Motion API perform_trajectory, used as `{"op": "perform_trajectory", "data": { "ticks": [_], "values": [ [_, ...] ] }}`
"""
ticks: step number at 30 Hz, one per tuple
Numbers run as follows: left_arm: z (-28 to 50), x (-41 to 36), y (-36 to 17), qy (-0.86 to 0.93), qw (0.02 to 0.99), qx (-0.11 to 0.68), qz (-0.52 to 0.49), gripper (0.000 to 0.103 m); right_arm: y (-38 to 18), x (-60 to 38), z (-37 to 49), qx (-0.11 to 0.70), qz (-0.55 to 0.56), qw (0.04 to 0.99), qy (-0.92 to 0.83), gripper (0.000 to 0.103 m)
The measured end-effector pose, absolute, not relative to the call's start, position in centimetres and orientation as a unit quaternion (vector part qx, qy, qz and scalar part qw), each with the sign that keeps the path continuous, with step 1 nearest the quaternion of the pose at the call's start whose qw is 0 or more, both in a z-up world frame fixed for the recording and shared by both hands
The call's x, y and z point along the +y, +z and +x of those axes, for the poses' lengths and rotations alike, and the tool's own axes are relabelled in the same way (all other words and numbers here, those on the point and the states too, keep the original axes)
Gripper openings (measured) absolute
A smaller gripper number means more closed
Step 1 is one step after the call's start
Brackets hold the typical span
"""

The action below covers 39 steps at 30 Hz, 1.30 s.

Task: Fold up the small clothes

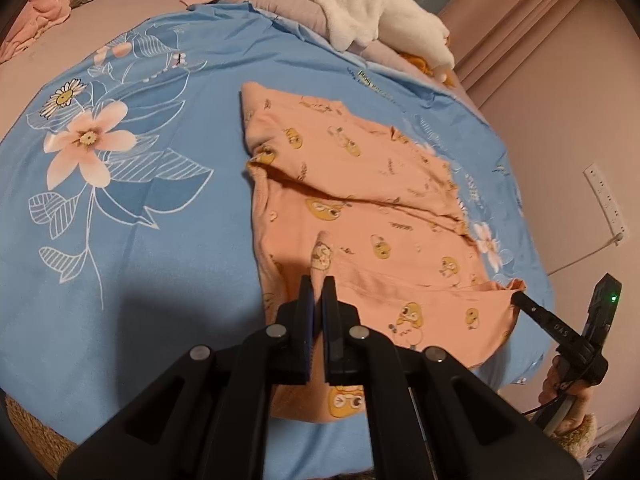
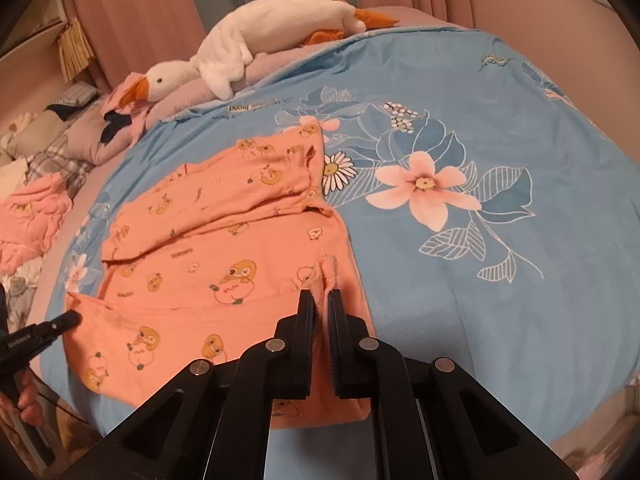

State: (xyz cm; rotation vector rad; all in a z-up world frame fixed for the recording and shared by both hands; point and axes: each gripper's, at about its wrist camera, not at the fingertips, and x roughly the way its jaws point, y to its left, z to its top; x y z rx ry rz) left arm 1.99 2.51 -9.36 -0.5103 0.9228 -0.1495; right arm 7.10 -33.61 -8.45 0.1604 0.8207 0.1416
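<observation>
Partly folded – peach cotton garment with yellow duck prints (image 1: 360,208) spread on the blue floral bedsheet (image 1: 140,160), one sleeve already turned in (far side); left tool (image 1: 318,286) and right tool (image 2: 320,300) each clamped on a near-hem corner – bottom fold apparently still to do

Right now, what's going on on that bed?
A person with a gripper in each hand is folding a small orange garment on the blue floral sheet. The left gripper and the right gripper are both shut on pinches of its near edge. A plush goose lies behind.
</observation>
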Motion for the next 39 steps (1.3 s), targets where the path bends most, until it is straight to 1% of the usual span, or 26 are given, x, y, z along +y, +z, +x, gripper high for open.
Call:
{"op": "perform_trajectory", "data": {
  "ticks": [11,27,39],
  "values": [
    [1.3,3.0,-6.5,-0.073,0.878,0.403,-0.246,0.002,-4.7,-33.4,6.0,0.345,0.091,0.93,0.089,0.008],
    [2.1,3.7,-3.1,-0.082,0.893,0.366,-0.249,0.002,-1.8,-33.1,6.6,0.308,0.104,0.941,0.094,0.008],
    [4.5,4.6,-1.8,-0.076,0.899,0.351,-0.252,0.002,0.0,-32.7,9.2,0.287,0.102,0.947,0.107,0.008]
  ]
}}
